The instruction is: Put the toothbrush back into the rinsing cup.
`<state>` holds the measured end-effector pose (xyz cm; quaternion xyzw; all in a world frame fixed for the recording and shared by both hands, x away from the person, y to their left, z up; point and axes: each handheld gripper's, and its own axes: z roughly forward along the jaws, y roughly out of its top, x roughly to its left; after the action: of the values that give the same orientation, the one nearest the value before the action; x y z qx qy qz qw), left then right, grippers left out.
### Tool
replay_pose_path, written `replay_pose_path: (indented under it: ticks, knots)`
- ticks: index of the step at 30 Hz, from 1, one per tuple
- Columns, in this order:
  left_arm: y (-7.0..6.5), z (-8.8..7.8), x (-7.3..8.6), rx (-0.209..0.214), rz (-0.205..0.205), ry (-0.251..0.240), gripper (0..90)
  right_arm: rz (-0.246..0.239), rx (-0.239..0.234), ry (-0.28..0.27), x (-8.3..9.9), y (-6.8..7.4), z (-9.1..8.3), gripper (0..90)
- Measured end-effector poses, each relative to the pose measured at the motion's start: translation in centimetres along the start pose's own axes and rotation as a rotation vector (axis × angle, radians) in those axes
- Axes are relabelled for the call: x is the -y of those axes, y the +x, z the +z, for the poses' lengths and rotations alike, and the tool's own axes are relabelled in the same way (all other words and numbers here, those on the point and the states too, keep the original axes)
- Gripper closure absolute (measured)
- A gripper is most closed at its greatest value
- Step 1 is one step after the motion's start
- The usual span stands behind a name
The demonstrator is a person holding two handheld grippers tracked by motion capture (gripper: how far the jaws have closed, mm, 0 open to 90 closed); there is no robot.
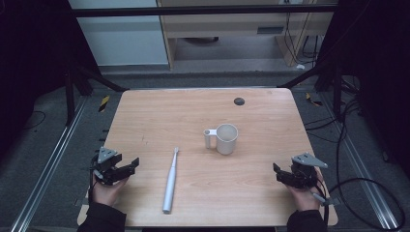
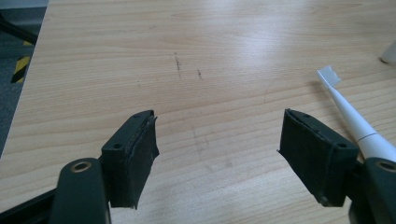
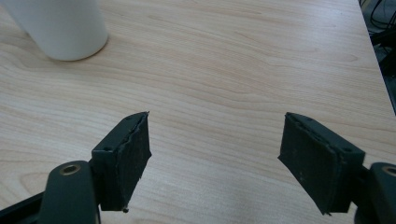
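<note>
where the frame ends, toothbrush [image 2: 355, 116] handle cut off, cup [image 3: 58, 25] top cropped

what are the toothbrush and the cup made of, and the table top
Toothbrush: looks like smooth white plastic, with a seam between neck and handle in the left gripper view.
Cup: matte white, plastic or ceramic; the look leaves it open.
Table: light wood or wood-look laminate, with visible grain and a soft sheen.

On the counter [image 1: 203, 104] in front of you, a toothbrush [image 1: 170, 180] lies left of centre, its head pointing away from you. A cup [image 1: 226, 138] stands behind it and to its right, well apart. Your left hand-held gripper [image 1: 126, 167] rests near the left edge, beside the toothbrush; your right hand-held gripper [image 1: 280, 173] near the right edge.
</note>
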<state>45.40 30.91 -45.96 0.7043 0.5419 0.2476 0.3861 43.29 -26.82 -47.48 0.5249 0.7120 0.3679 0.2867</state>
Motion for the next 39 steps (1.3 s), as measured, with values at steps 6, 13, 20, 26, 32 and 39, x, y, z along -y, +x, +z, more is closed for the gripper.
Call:
replay_pose_path:
  ticks: [6, 13, 20, 26, 32, 39]
  knots:
    - [-0.3, -0.4, -0.2, 0.019, -0.015, 0.01, 30.7, 0.0, 0.0, -0.008, 0.2, 0.1, -0.6, 26.2]
    - [-1.3, -0.4, -0.5, 0.046, 0.014, 0.038, 30.4, -0.005, 0.001, 0.0, 0.1, 0.4, -0.7, 27.0]
    - [-2.7, -0.5, -1.3, 0.084, 0.034, 0.057, 29.7, -0.025, -0.004, 0.013, 0.0, 0.9, -0.6, 27.5]
    - [-3.8, -0.4, -1.9, 0.106, 0.053, 0.069, 28.8, -0.028, -0.005, 0.012, 0.0, 1.0, -0.5, 27.6]
    - [-4.7, -0.4, -2.4, 0.12, 0.075, 0.08, 28.9, -0.032, -0.009, 0.017, -0.1, 1.1, -0.5, 27.8]
    - [-5.9, -0.1, -2.6, 0.138, 0.097, 0.099, 31.4, -0.043, -0.009, 0.02, -0.2, 1.2, -0.4, 28.4]
